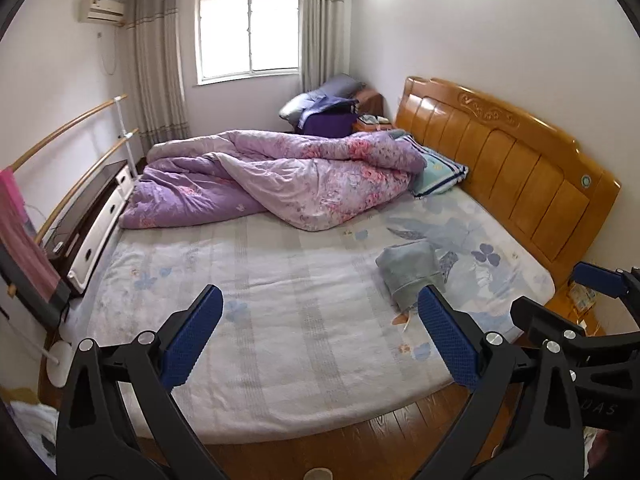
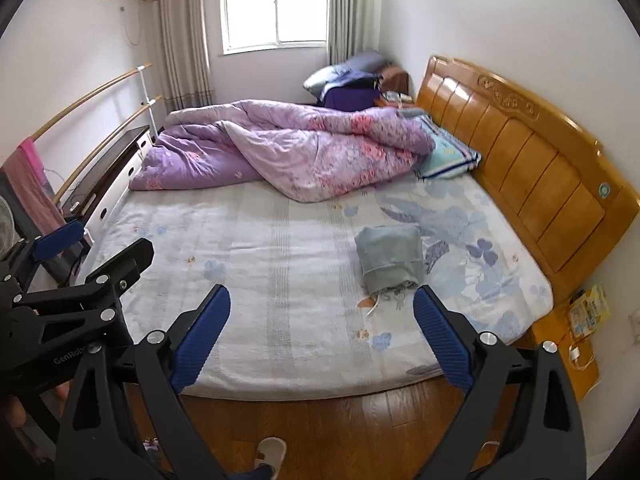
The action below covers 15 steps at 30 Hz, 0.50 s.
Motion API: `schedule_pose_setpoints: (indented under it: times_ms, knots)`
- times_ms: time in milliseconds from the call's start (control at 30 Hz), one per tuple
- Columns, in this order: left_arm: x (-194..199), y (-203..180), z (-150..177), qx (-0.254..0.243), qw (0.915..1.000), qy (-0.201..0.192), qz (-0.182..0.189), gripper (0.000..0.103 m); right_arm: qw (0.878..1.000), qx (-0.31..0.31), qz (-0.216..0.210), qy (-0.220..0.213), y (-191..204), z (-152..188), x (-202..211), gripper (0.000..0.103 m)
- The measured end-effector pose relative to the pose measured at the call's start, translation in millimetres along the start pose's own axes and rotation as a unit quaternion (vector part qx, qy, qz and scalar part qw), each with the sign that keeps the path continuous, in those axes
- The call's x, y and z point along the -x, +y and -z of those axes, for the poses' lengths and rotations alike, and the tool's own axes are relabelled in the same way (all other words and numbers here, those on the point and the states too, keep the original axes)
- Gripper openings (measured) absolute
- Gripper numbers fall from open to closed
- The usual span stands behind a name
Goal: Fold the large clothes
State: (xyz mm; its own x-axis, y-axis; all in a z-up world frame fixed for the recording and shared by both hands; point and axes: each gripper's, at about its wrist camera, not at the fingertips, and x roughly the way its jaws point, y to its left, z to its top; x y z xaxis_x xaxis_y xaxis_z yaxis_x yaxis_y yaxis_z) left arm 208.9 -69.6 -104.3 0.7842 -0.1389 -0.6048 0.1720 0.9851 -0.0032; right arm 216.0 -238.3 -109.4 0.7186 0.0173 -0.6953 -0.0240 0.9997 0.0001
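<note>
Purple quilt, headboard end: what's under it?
A teal pillow with a blue border pokes out from under the purple quilt, beside the headboard. Only its near corner shows; the rest, and anything else beneath the bunched quilt, is covered. The bedsheet runs under it.

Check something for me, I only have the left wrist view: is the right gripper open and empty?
Observer: Yes. The right gripper is wide open, with nothing between its pads.
Operator: A finger hides the near end of that grey garment for me.
Observer: The grey garment ends on the bedsheet, apart from both pads.
Operator: Anything on the floor below?
Observer: A pale slipper on the wood floor.
</note>
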Motion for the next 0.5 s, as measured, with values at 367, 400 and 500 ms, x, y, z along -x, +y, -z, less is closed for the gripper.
schedule_pose_setpoints:
  times_ms: [367,400,500]
  knots:
    - [108.2,-38.6,36.3,0.040,0.9978,-0.033,-0.042,0.098,0.998,0.043,-0.036,-0.040,-18.7,41.4,86.9,0.090]
    - [117.9,-42.3,39.9,0.042,0.9977,-0.034,-0.040,0.098,0.997,0.044,-0.039,-0.043,-20.9,44.8,93.4,0.090]
    - [138.7,-51.0,46.6,0.040,0.9980,-0.034,-0.036,0.098,0.997,0.044,-0.041,-0.048,-25.7,55.8,116.9,0.090]
